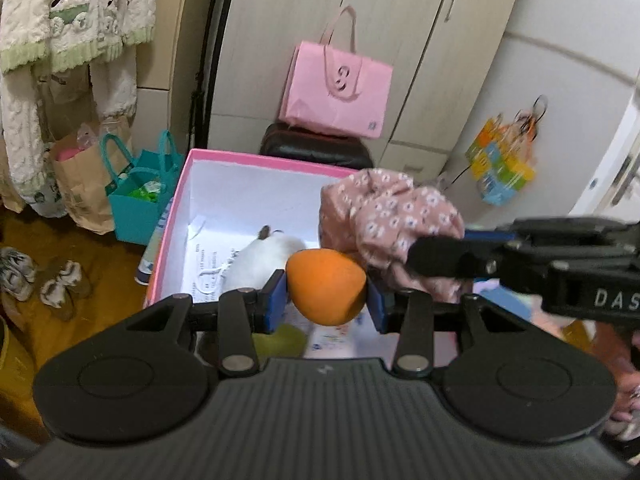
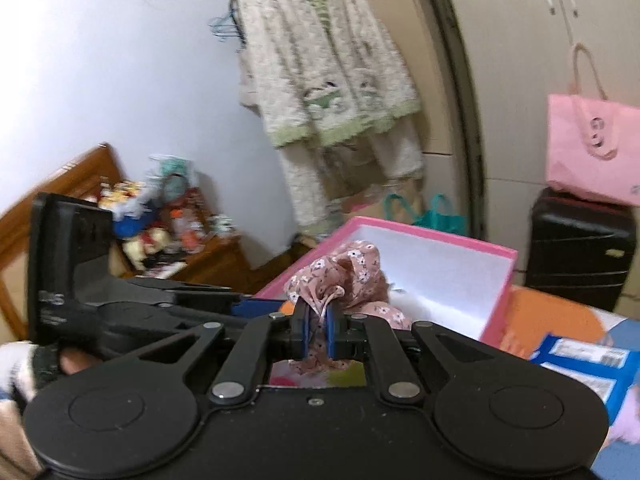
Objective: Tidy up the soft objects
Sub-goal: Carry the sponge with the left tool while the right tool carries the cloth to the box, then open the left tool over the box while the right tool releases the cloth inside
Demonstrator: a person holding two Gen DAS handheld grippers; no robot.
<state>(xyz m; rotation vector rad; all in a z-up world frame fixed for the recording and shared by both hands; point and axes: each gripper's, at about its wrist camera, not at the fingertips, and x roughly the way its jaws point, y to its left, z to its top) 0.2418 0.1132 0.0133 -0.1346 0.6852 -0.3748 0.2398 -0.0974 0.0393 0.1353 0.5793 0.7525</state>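
Observation:
My left gripper is shut on an orange soft ball, held at the near edge of a pink box with a white inside. A white plush toy lies in the box on printed paper. My right gripper is shut on a pink floral cloth, held up at the near left corner of the pink box. The cloth and the right gripper's body also show at the right of the left wrist view.
A pink paper bag sits on a black suitcase behind the box, before wardrobe doors. A teal bag and brown paper bag stand on the floor left. Hanging pyjamas, a cluttered wooden table, blue packets.

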